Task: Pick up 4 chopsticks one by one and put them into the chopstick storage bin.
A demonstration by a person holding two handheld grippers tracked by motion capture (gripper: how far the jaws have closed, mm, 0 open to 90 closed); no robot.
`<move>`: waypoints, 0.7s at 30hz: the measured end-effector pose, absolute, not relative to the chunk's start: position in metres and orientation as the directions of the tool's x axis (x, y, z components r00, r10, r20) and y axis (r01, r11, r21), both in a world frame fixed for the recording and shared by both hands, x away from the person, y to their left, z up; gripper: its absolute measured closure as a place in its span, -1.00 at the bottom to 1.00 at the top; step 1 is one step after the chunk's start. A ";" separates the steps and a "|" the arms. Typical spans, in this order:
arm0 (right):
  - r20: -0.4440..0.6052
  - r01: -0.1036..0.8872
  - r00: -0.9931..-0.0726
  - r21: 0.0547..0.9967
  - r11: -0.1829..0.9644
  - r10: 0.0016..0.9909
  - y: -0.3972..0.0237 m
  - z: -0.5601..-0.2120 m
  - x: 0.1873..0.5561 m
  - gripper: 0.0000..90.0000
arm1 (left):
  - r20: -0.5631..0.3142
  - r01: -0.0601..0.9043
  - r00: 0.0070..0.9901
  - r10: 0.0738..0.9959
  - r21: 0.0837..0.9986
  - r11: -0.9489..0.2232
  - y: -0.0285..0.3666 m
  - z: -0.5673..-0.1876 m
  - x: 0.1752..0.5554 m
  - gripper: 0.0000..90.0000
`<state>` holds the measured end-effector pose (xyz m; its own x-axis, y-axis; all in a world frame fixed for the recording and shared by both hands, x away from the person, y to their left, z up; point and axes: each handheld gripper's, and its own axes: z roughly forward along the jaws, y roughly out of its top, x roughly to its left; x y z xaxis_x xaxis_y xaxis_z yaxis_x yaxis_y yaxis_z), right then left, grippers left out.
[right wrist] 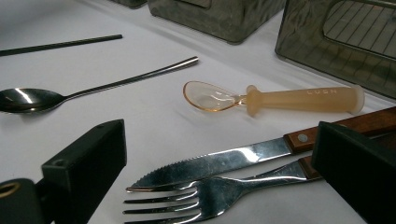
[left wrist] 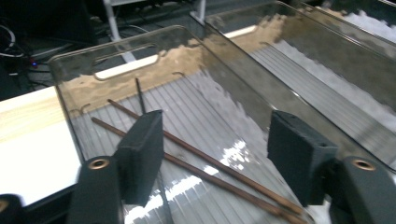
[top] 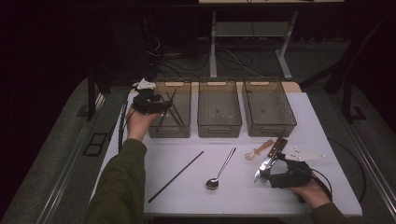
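My left gripper (top: 161,105) hangs over the left clear bin (top: 169,131), and its jaws (left wrist: 217,135) stand open with nothing between them. Two brown chopsticks (left wrist: 212,162) lie on that bin's ribbed floor, and a thin black one (left wrist: 139,94) leans beside them. At the table's front right, my right gripper (top: 278,169) is open low over a wood-handled knife (right wrist: 219,164) and a fork (right wrist: 205,197). Both lie between its wide jaws (right wrist: 222,144), untouched by the pads.
On the white table top (top: 233,198) lie a black chopstick (top: 176,176), a metal spoon (top: 219,170) and an orange plastic spoon (top: 259,150). The middle bin (top: 219,129) and the right bin (top: 271,132) stand in a row beyond them.
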<state>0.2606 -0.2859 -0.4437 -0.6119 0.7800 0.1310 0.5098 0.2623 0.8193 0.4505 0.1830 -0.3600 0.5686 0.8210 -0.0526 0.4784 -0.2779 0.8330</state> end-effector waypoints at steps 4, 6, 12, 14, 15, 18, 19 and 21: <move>0.130 0.509 -0.613 0.820 0.263 0.780 -0.286 -0.443 0.260 -0.93 | -0.065 0.464 0.593 0.803 0.842 -0.275 0.183 -0.356 0.437 -0.33; 0.129 0.508 -0.612 0.820 0.263 0.780 -0.286 -0.443 0.260 -0.93 | -0.069 0.467 0.610 0.790 0.836 -0.287 0.182 -0.356 0.431 -0.40; 0.131 0.508 -0.614 0.820 0.262 0.779 -0.286 -0.443 0.260 -0.93 | -0.100 0.459 0.655 0.749 0.840 -0.289 0.177 -0.358 0.410 -0.52; 0.123 0.504 -0.614 0.821 0.267 0.780 -0.286 -0.443 0.260 -0.93 | -0.105 0.451 0.667 0.738 0.845 -0.288 0.175 -0.359 0.402 -0.52; 0.120 0.503 -0.614 0.821 0.270 0.780 -0.286 -0.443 0.260 -0.93 | -0.103 0.445 0.674 0.732 0.848 -0.290 0.174 -0.359 0.398 -0.52; 0.110 0.506 -0.610 0.816 0.279 0.785 -0.285 -0.445 0.260 -0.93 | -0.096 0.426 0.691 0.716 0.855 -0.297 0.170 -0.359 0.385 -0.53; 0.104 0.505 -0.605 0.816 0.280 0.789 -0.284 -0.445 0.260 -0.93 | -0.097 0.419 0.697 0.711 0.859 -0.294 0.169 -0.359 0.381 -0.53; 0.095 0.505 -0.601 0.815 0.285 0.793 -0.283 -0.445 0.260 -0.93 | -0.099 0.405 0.710 0.697 0.868 -0.289 0.166 -0.361 0.374 -0.53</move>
<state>0.2598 -0.2835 -0.4449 -0.6015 0.7933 0.0947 0.5047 0.2854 0.8147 0.3737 0.1664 -0.3609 0.7103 0.6969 -0.0992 0.4046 -0.2889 0.8677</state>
